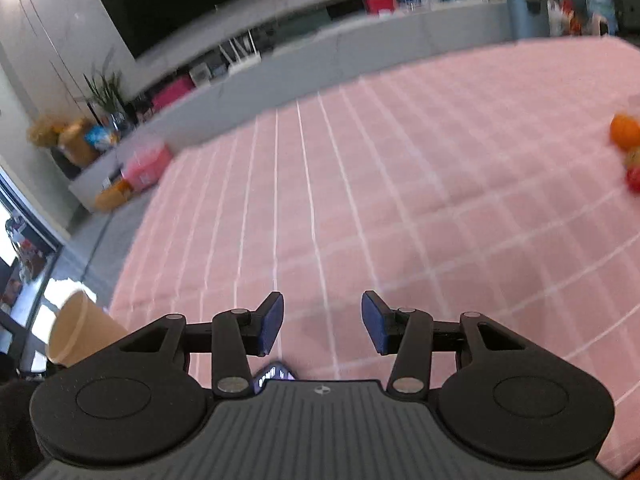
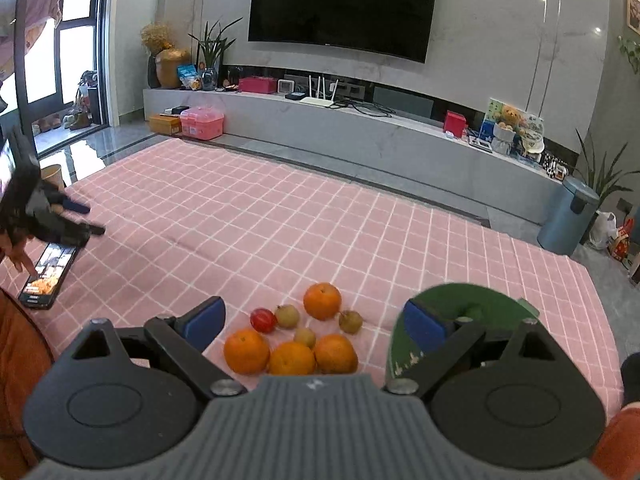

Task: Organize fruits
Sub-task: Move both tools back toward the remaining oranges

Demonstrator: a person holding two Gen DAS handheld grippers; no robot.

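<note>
Several oranges (image 2: pixel 291 356) lie in a loose pile on the pink checked cloth (image 2: pixel 280 220), with a small red fruit (image 2: pixel 263 319) and small yellowish fruits (image 2: pixel 287 316) among them. A green plate (image 2: pixel 496 304) lies just right of the pile. My right gripper (image 2: pixel 316 326) is open and empty, hovering above the pile. My left gripper (image 1: pixel 322 326) is open and empty over bare cloth at the left side; it also shows in the right wrist view (image 2: pixel 86 220). An orange (image 1: pixel 625 131) and the red fruit (image 1: pixel 633 179) show at the left wrist view's right edge.
A smartphone (image 2: pixel 48 276) lies on the cloth under the left hand. A paper cup (image 1: pixel 78 330) stands at the table's left edge. Beyond the table are a TV bench, a pink box (image 2: pixel 201 122) and a blue bin (image 2: pixel 566 216).
</note>
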